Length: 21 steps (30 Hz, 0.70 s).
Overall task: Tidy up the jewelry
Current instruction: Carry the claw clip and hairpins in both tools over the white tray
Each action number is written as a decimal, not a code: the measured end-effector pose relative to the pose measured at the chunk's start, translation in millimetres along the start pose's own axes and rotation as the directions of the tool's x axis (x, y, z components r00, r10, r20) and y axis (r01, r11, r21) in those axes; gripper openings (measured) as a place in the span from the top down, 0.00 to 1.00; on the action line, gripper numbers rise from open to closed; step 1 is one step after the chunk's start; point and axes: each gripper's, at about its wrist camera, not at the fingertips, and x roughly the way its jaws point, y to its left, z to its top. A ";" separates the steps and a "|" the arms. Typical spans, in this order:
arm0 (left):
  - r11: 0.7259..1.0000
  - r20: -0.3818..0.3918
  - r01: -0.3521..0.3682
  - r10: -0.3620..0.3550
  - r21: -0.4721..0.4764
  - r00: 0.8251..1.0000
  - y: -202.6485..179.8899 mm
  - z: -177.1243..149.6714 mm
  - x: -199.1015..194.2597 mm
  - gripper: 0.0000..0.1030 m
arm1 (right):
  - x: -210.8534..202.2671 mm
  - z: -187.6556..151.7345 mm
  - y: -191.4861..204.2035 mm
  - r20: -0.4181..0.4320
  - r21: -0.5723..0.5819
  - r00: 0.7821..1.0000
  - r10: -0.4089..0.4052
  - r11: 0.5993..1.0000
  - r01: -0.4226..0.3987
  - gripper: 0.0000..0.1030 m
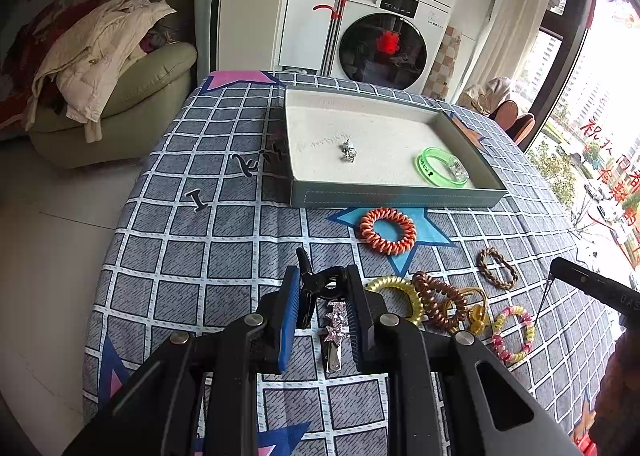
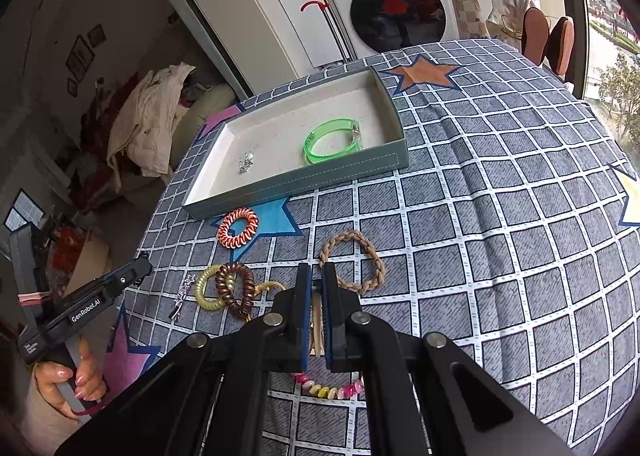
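The left gripper [image 1: 322, 288] clamps a black hair clip [image 1: 316, 284] above the tablecloth [image 1: 224, 256]. The right gripper [image 2: 316, 288] is clenched on a thin yellowish ring [image 2: 316, 320] (mostly hidden). The far tray [image 1: 396, 195] holds a green bangle [image 1: 440, 165].

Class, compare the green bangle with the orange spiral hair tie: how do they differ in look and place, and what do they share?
The green bangle is smooth, see-through plastic; the orange spiral hair tie is a coiled, opaque cord with orange and pale turns. The bangle lies inside the tray; the hair tie lies outside it on the checked cloth, on a blue star. Both are closed rings lying flat, and neither gripper holds them.
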 end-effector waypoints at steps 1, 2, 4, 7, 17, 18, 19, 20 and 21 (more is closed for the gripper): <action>1.000 0.002 0.005 -0.005 0.002 1.000 -1.5 3.2 -0.2 0.60 | -0.1 2.9 0.8 0.001 -0.002 1.000 0.002 1.000 -0.002 0.95; 1.000 0.004 0.009 -0.009 0.005 1.000 -3.2 6.8 0.1 0.60 | 0.2 6.1 1.7 0.002 -0.006 1.000 0.002 1.000 -0.002 0.95; 1.000 0.013 0.013 -0.014 0.012 1.000 -6.9 14.5 0.2 0.60 | 1.8 13.3 3.7 0.004 -0.013 1.000 0.007 1.000 -0.007 0.95; 1.000 0.027 0.022 -0.023 0.020 0.999 -12.7 30.2 2.3 0.60 | 4.7 26.9 5.9 0.006 -0.018 1.000 0.017 1.000 -0.017 0.95; 0.999 0.022 0.036 -0.037 0.027 0.999 -23.2 97.7 34.8 0.60 | 28.8 98.3 8.5 0.011 -0.001 0.998 0.062 0.998 -0.062 0.95; 0.999 0.019 0.035 -0.036 0.029 0.999 -24.5 104.1 40.0 0.60 | 33.9 105.9 9.3 0.008 0.000 0.998 0.065 0.998 -0.065 0.95; 0.999 0.020 0.030 -0.031 0.033 0.999 -26.6 109.5 45.2 0.60 | 39.0 112.8 10.5 0.006 0.002 0.998 0.068 0.998 -0.068 0.95; 0.999 0.019 0.025 -0.026 0.040 0.999 -28.3 114.7 50.8 0.60 | 44.9 119.0 12.0 0.002 0.004 0.997 0.073 0.997 -0.073 0.95; 0.999 0.018 0.020 -0.021 0.045 1.000 -29.7 119.4 56.7 0.60 | 51.5 125.1 13.2 -0.003 0.007 0.997 0.077 0.997 -0.077 0.95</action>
